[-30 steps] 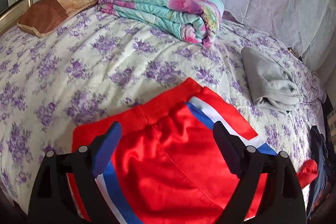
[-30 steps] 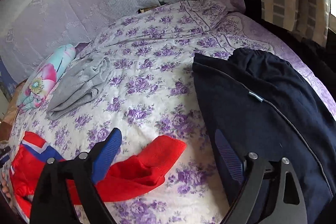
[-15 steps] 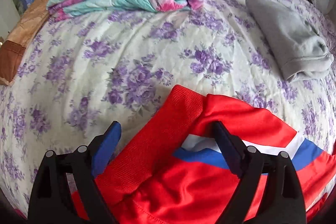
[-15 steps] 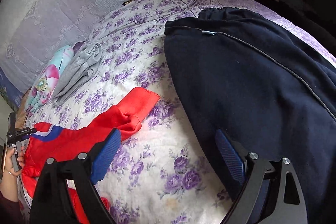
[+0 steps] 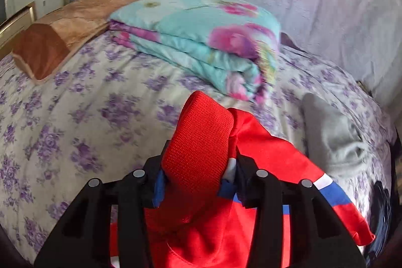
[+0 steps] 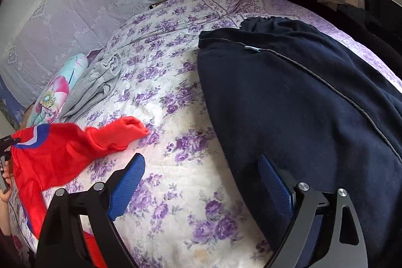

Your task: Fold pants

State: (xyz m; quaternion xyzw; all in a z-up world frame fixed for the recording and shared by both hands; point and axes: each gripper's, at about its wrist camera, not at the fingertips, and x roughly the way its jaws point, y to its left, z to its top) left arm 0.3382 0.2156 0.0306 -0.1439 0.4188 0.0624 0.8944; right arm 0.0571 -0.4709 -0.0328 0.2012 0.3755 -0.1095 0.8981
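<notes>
Left gripper (image 5: 198, 183), jaws just closed on red pants (image 5: 201, 142) waistband, lifts it off bed (image 5: 75, 117) near front edge; right gripper (image 6: 201, 182) wide open, empty; keep pinch firm, carry waistband across evenly.

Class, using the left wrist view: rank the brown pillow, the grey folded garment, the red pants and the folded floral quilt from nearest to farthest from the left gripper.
1. red pants, clamped in the left gripper.
2. grey folded garment, to the right.
3. folded floral quilt, straight ahead, beyond the pants.
4. brown pillow, far left corner.
</notes>
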